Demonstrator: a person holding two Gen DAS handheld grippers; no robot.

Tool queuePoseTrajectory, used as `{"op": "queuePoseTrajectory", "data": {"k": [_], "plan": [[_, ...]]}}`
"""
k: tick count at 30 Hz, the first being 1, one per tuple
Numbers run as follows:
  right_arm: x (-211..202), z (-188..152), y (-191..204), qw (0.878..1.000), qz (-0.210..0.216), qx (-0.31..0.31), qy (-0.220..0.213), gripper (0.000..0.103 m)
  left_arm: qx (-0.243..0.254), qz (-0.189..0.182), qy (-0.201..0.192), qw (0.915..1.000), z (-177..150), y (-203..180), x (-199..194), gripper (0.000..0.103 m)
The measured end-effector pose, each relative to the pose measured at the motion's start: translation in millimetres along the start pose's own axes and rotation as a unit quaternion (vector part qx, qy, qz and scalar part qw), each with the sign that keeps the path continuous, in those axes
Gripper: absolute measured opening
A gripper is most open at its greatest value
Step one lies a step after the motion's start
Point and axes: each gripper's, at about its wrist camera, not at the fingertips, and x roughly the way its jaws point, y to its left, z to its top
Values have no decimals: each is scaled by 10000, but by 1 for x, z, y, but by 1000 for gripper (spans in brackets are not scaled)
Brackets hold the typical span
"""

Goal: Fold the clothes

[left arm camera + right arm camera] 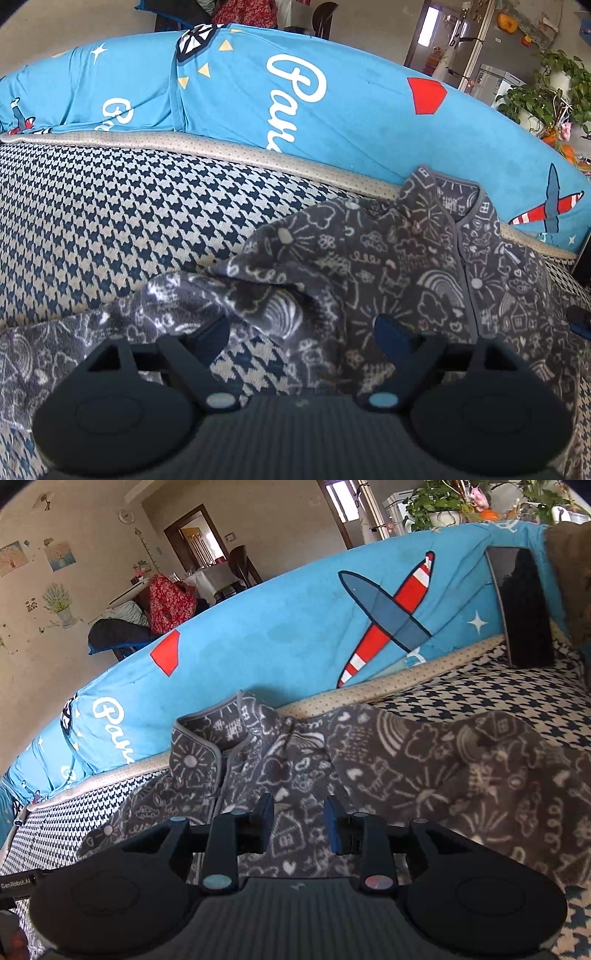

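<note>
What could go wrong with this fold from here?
1. Both grippers are open and hold nothing: left gripper, right gripper. The grey doodle-print garment lies rumpled, so folding now may lock in creases.
2. Its collar sits against the blue cushion, so a pull could drag it askew.
3. The dark phone-like slab leaning there might topple.

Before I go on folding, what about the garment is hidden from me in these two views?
- Garment hem: left wrist view, behind the left gripper body.
- Right sleeve end: right wrist view, blurred, cut by the right edge.
- Left sleeve: blurred, cut by the left edge.
- Fabric under the right gripper: hidden.
</note>
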Motion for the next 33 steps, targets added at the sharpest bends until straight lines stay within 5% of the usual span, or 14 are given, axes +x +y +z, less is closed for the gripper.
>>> {"op": "queuePoseTrajectory", "data": {"k": [11,25,28,30,33], "plan": [[-75,-34,-65,9978,-532,331,207,46,-77,-100,216,9997,-25,-4,-7,97],[-53,-65,-41,9949,-225,-705,691,61,-778,-431,712,9935,-29,7,19,97],[-51,-69,-34,9920,-310,-1020,673,42,-748,-406,735,9937,-30,5,22,97],[-50,-71,-33,9918,-258,-1052,672,16,-665,-350,727,9945,-31,2,23,97],[-55,-70,-35,9931,-261,-949,639,11,-493,-228,687,9962,-32,-3,22,97]]}}
